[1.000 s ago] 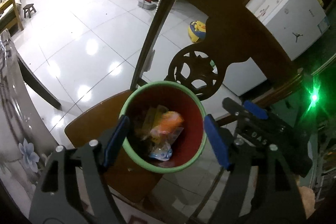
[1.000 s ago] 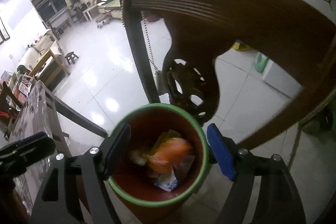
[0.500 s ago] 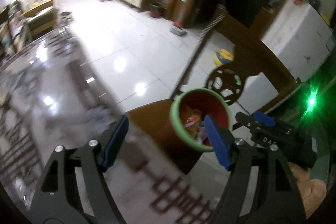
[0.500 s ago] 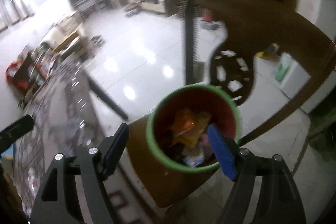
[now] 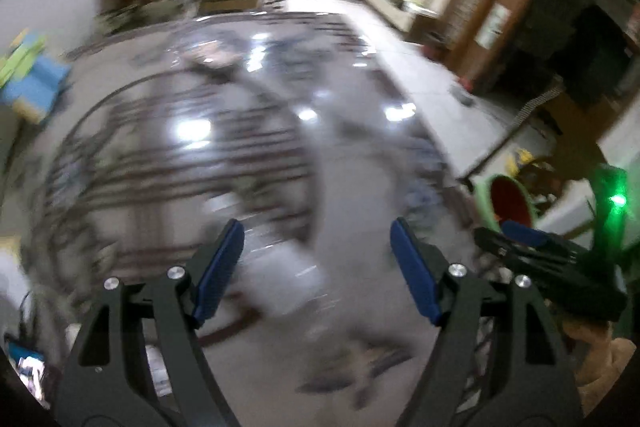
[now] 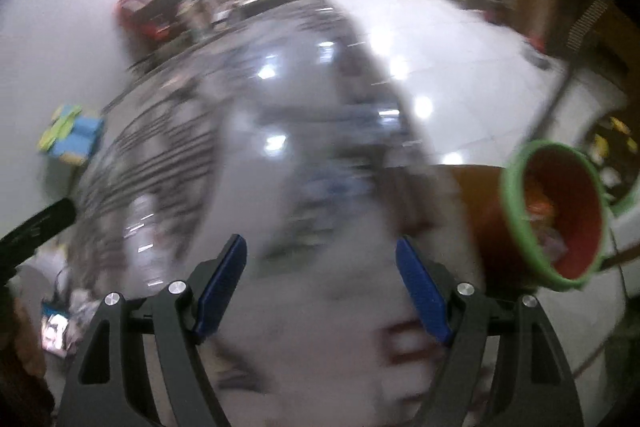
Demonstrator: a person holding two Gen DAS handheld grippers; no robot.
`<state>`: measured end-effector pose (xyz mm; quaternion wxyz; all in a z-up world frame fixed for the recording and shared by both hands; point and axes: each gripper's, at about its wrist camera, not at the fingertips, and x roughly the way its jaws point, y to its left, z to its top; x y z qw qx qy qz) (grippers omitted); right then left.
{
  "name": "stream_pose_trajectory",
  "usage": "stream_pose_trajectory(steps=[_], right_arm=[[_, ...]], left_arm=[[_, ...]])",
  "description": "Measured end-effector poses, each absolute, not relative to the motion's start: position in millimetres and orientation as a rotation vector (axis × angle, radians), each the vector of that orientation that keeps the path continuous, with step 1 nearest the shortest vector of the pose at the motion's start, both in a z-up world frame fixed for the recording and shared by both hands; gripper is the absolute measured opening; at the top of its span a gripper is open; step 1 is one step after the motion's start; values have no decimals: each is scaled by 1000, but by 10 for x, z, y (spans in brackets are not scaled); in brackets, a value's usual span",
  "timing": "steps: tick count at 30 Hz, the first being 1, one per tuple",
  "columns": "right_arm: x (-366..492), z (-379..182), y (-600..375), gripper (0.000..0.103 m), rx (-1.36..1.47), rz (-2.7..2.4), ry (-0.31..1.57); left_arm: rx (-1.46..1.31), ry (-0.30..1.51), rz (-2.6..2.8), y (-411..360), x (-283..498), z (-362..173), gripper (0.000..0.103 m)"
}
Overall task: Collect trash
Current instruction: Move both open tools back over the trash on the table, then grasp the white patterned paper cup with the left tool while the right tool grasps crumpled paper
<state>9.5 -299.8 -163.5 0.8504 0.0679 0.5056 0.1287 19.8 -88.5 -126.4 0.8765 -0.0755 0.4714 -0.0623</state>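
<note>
Right wrist view: right gripper (image 6: 320, 283) over a glossy patterned table (image 6: 280, 131), blue pads spread wide, nothing between them. Left wrist view: left gripper (image 5: 316, 269) likewise wide open and empty, above the same blurred tabletop.

Trash bin (image 6: 554, 215), red inside with a green rim, at the right edge of the right wrist view, on a wooden chair seat (image 6: 476, 179) just beside the table; orange and pale wrappers (image 6: 540, 207) already inside. Same bin small and far right in the left wrist view, behind the tip of the right gripper. Bin therefore off to the right of both claws, nearer the right one.

Next piece of trash not clearly made out: heavy motion blur over the tabletop. Pale smears low and centre in both views, possibly litter, too smeared to name or to give a long axis. Clutter at the lower left edge of the right wrist view, also unreadable.

Judged step: searching the table for another item, with the drop-off lying rightward. Likely need: steadier aim before any closing of the pads.
</note>
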Motion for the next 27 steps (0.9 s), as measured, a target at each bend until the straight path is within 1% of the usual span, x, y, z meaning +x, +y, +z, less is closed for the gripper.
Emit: stream_pose_trajectory(steps=[6, 7, 8, 9, 13, 15, 18, 19, 20, 21, 22, 23, 27], right_arm=[[-203, -1681, -1641, 75, 67, 645, 1117], [-298, -1725, -1343, 76, 30, 725, 1133], [-370, -1768, -1121, 80, -10, 779, 1148], [-459, -1838, -842, 80, -74, 836, 1164], [-601, -2112, -278, 81, -133, 922, 1235], [-621, -2229, -94, 81, -120, 955, 1282], [-701, -2313, 41, 81, -144, 963, 1273], [-702, -2335, 80, 73, -165, 951, 1271], [-696, -2357, 81, 47, -184, 937, 1276], [-678, -2395, 79, 34, -187, 924, 1296], [-644, -2389, 36, 28, -153, 923, 1305], [-598, -2384, -16, 18, -119, 904, 1300], [-484, -2194, -266, 14, -140, 797, 1212]], left_arm=[[-212, 1004, 140, 365, -203, -1390, 73], [-225, 1014, 188, 575, -285, -1434, 73], [-233, 1021, 214, 703, -337, -1457, 73], [-243, 1028, 241, 839, -398, -1494, 73], [-284, 1047, 301, 1213, -635, -1588, 73], [-300, 1053, 305, 1310, -721, -1624, 77], [-308, 1059, 308, 1389, -853, -1675, 77], [-312, 1064, 308, 1405, -880, -1689, 77], [-316, 1071, 306, 1424, -915, -1719, 77], [-317, 1075, 305, 1427, -955, -1742, 77], [-316, 1082, 300, 1437, -978, -1766, 77], [-315, 1086, 295, 1436, -991, -1793, 77], [-294, 1122, 259, 1356, -1030, -1919, 77]])
